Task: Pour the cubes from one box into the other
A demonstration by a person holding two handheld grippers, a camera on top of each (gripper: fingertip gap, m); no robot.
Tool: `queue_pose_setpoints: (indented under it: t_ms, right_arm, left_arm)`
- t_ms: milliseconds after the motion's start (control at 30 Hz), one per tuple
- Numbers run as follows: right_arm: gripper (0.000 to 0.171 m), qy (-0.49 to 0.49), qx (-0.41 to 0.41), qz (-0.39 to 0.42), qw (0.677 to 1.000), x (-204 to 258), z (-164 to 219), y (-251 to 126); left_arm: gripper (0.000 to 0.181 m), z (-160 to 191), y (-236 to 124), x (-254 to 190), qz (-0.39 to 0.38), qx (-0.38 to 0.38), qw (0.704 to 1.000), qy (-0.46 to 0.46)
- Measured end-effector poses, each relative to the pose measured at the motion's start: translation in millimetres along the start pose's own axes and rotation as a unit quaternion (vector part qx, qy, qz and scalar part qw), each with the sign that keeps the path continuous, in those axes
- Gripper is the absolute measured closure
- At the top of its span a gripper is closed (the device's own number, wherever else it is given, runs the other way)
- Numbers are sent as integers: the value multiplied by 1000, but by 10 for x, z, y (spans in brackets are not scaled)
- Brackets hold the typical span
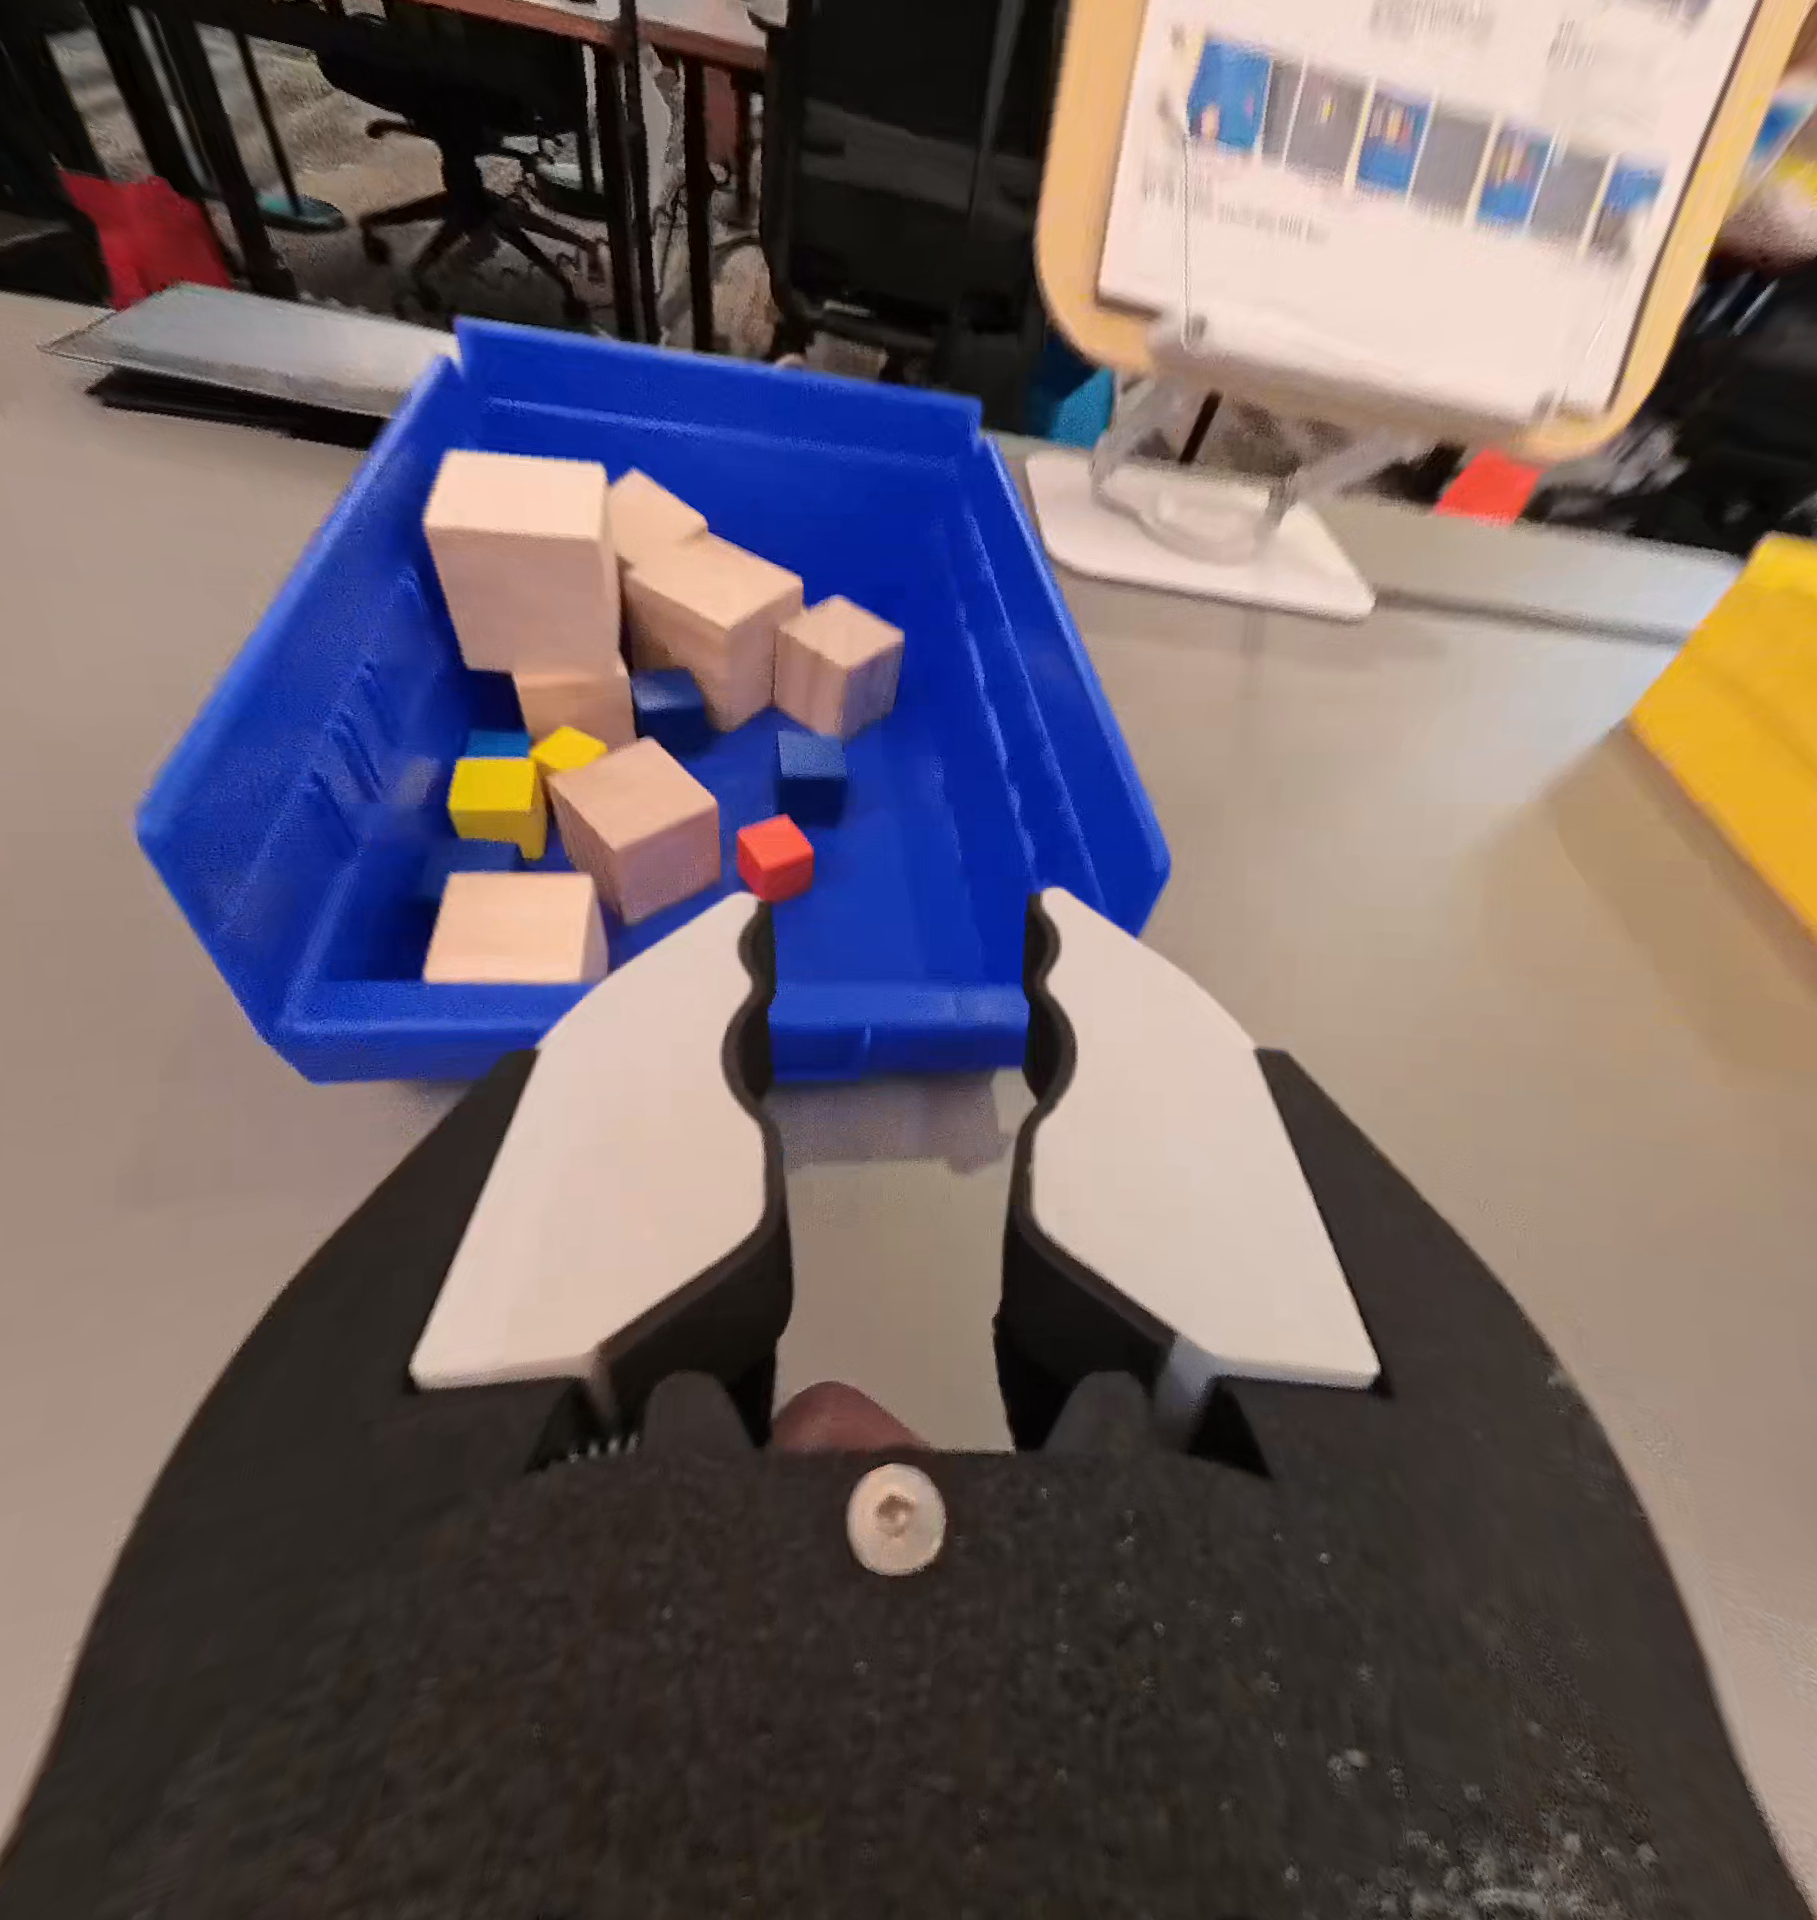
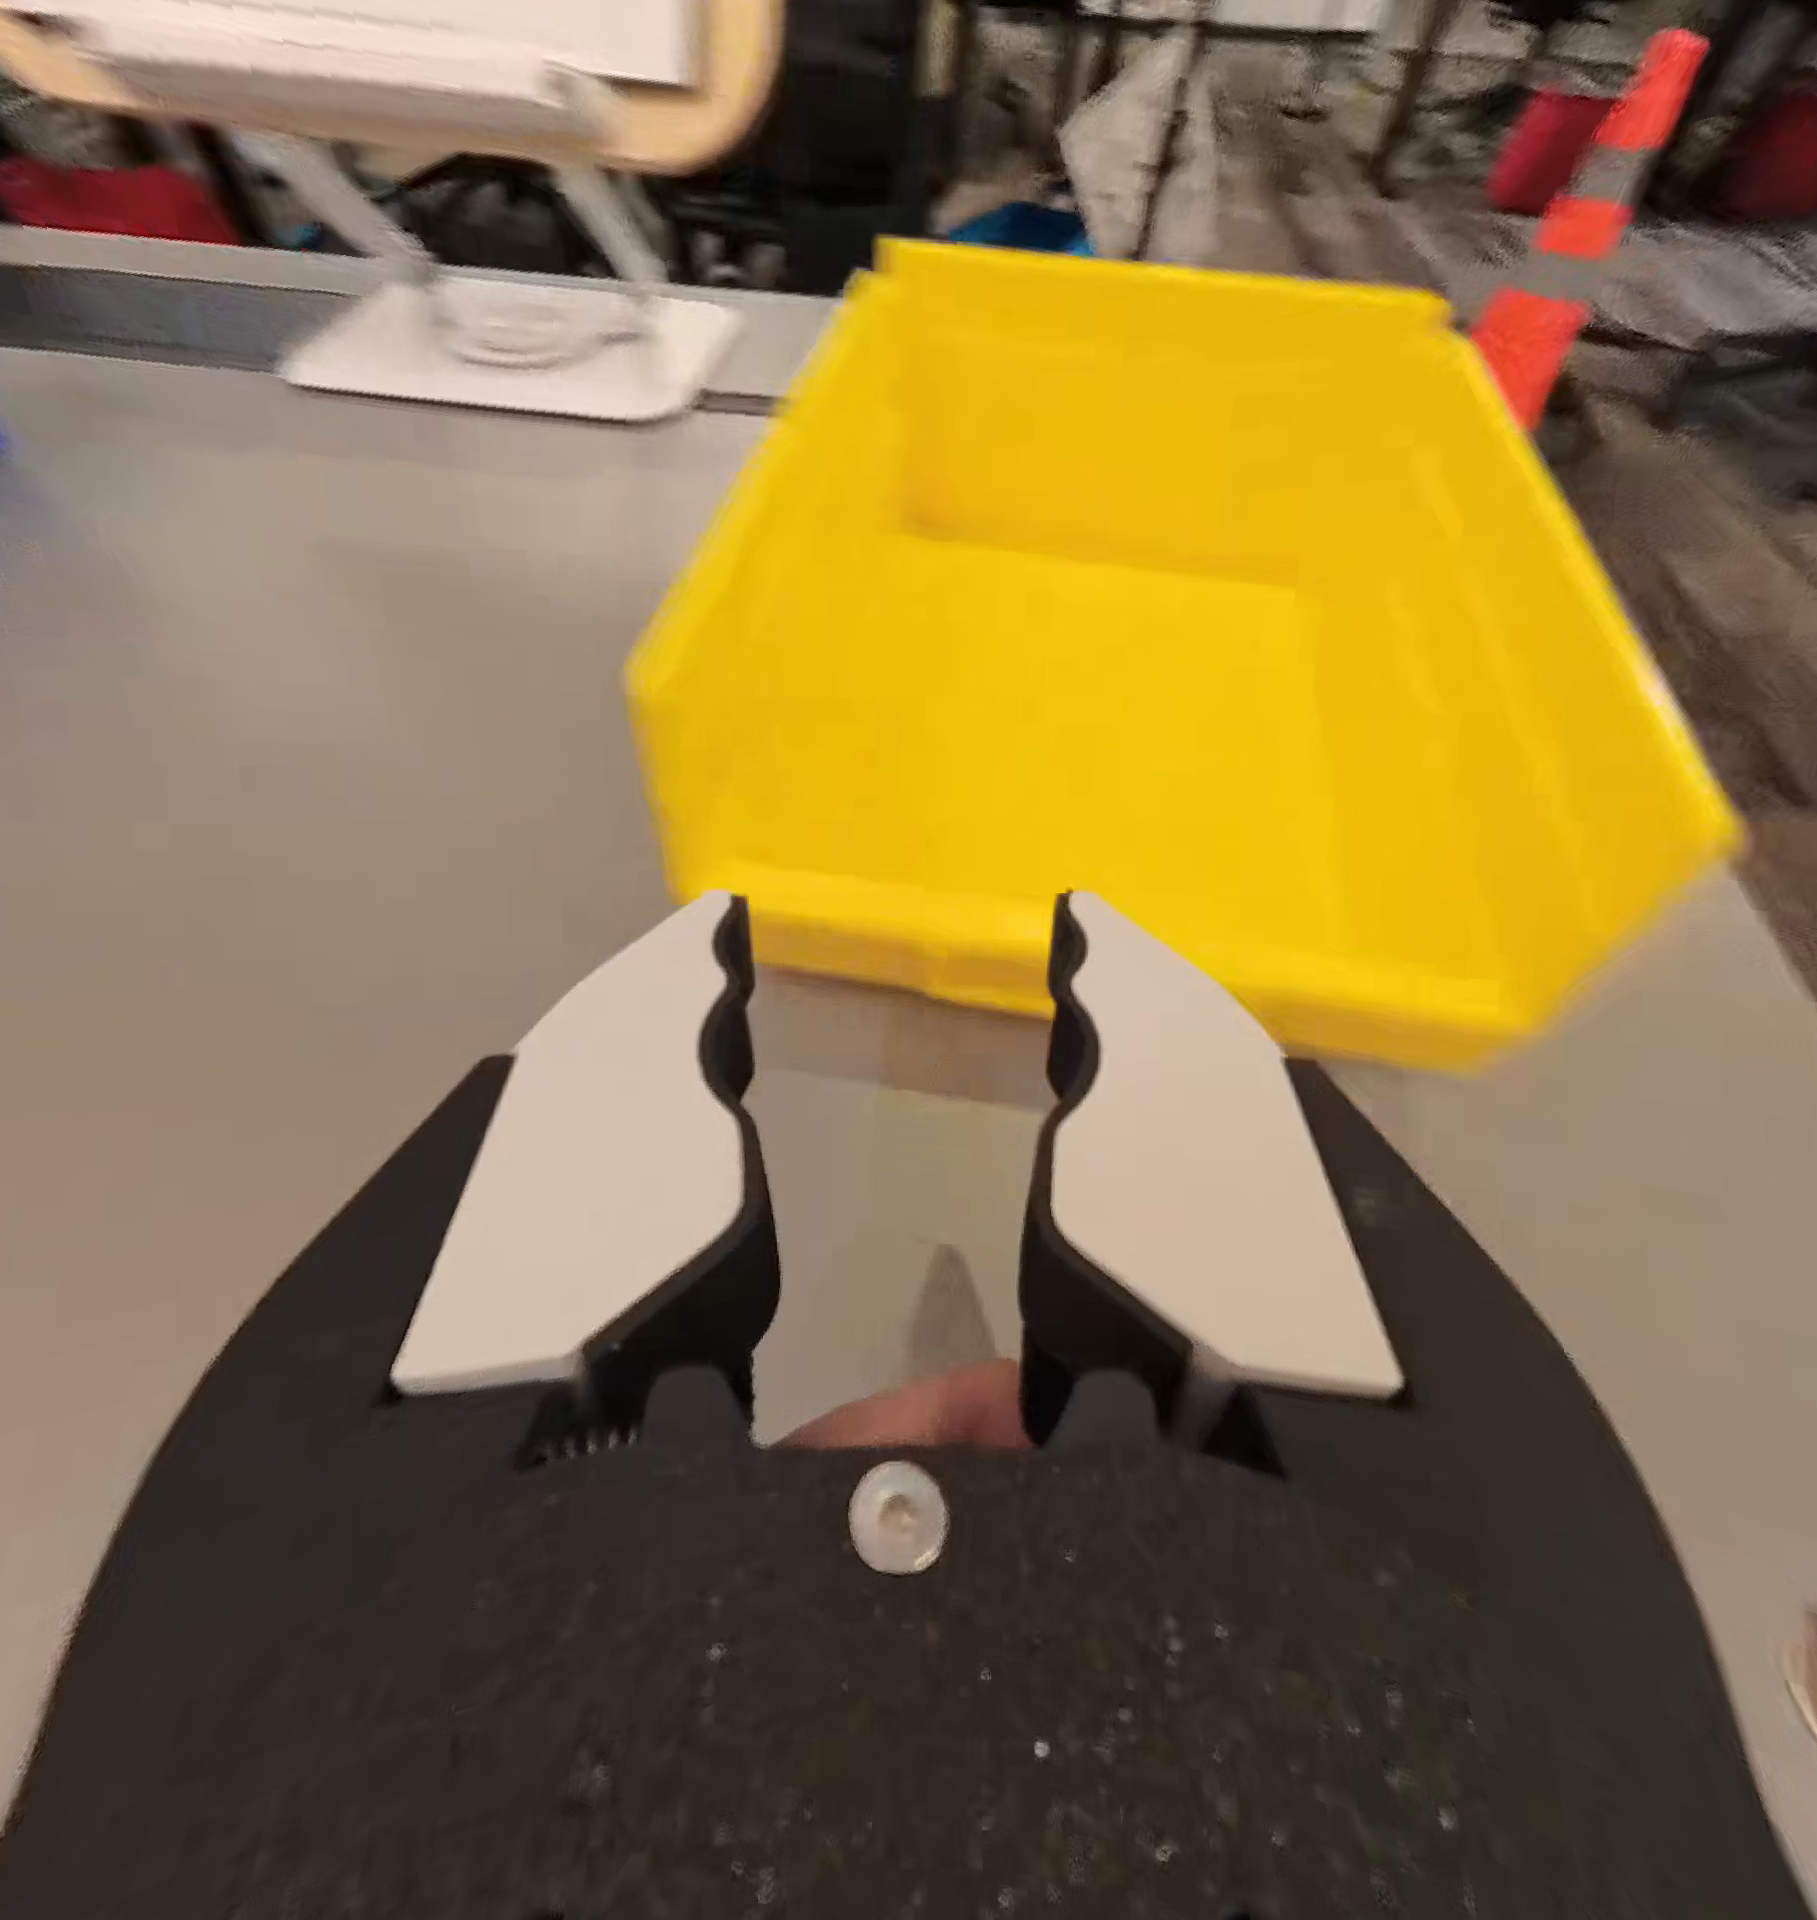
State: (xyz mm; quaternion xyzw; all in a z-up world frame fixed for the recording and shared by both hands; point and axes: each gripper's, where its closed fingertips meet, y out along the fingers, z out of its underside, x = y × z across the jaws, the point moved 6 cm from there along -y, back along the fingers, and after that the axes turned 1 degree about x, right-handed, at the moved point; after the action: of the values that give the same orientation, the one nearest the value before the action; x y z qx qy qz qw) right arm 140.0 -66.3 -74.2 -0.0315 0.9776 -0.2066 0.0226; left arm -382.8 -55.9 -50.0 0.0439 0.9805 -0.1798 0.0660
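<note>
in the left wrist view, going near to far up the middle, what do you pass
left claw → front lip of the blue box → red cube → pile of large wooden cubes → blue box's back wall → far edge of the grey table

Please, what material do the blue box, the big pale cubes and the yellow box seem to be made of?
Blue box: probably moulded plastic, with an even colour, slight sheen and ribbed walls.
Big pale cubes: probably bare wood, matte, with faint grain lines.
Yellow box: probably the same kind of plastic, though blur hides its finish.
</note>
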Motion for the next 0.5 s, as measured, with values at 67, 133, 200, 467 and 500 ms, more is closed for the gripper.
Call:
queue_pose_setpoints:
  t_ms: [67, 133, 200, 467, 500]
  right_arm:
    - [125, 19, -8, 22, 1000, -264, 163, -80]
    - [125, 33, 1, 32, 999, -379, 239, -47]
    - [124, 69, 12, 24, 997, -412, 279, 11]
    - [127, 66, 11, 46, 997, -435, 287, 19]
    - [128, 70, 10, 45, 997, -442, 287, 23]
  left_arm:
    - [141, 170, 46, -67, -25, 3, 999, 35]
    - [140, 270, 126, -117, -2, 22, 999, 27]
    - [138, 317, 179, -135, 25, 27, 999, 6]
    - [137, 342, 144, -118, 14, 29, 999, 23]
    - [137, 352, 153, -126, 17, 32, 999, 22]
